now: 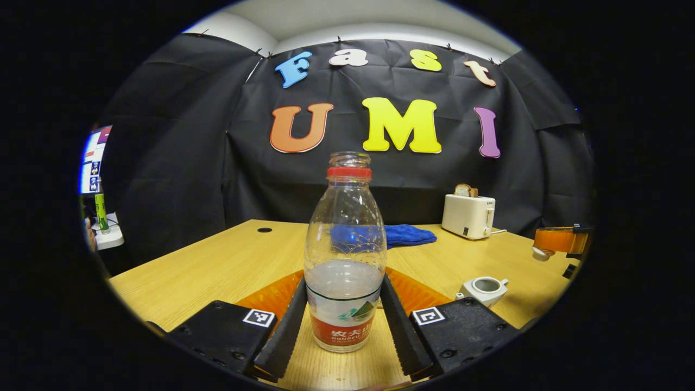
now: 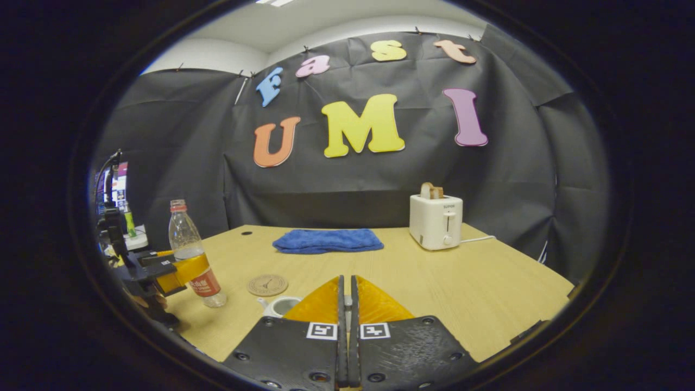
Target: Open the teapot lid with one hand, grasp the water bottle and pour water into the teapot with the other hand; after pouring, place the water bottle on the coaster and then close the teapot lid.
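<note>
Left gripper [image 1: 343, 326]: fingers flank the bottle's lower body, seemingly touching both sides.
Bottle [image 1: 345, 255]: upright on the table [image 1: 217, 266], uncapped, part full.
Right gripper [image 2: 346, 309]: jaws nearly closed on something small, likely the lid; cannot tell.
Teapot [image 1: 485, 289]: open, lidless, right of bottle.
Coaster [image 2: 267, 284]: bare, between bottle and teapot.

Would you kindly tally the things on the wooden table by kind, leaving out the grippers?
Water bottle: 1
Teapot, lid off: 1
Coaster: 1
Blue cloth: 1
Toaster: 1
Total: 5
</note>
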{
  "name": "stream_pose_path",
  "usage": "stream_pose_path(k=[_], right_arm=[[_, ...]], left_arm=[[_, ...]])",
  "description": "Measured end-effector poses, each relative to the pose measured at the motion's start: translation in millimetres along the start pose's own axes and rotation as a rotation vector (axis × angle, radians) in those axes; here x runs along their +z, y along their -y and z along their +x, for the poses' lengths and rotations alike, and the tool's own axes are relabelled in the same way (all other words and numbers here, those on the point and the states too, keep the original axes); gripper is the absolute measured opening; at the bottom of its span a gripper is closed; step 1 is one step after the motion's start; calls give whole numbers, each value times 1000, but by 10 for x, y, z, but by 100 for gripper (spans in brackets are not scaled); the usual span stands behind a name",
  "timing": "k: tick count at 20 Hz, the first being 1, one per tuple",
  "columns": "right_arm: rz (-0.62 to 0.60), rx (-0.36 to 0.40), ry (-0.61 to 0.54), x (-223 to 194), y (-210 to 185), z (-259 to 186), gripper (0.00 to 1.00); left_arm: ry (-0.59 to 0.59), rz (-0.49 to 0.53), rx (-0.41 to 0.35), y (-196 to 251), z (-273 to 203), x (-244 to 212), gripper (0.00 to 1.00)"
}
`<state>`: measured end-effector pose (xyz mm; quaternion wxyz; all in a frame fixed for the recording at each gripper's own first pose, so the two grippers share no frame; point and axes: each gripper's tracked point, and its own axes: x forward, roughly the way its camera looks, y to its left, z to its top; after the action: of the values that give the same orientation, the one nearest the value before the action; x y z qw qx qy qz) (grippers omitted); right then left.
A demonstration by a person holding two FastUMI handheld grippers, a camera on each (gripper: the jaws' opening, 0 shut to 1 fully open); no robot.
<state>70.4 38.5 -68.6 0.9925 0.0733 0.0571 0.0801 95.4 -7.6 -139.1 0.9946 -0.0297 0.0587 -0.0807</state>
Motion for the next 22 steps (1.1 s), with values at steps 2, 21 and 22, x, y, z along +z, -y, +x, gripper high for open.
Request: stream_pose_path(k=[2, 21, 22], right_arm=[[-6, -4, 6, 29, 24, -8, 0], [-48, -146, 11, 144, 645, -7, 1], [-44, -146, 11, 150, 663, -14, 1]], left_arm=[[-22, 5, 17, -12, -35, -2, 76], [-125, 920, 184, 28, 8, 87, 74], [-132, 967, 179, 56, 13, 71, 74]])
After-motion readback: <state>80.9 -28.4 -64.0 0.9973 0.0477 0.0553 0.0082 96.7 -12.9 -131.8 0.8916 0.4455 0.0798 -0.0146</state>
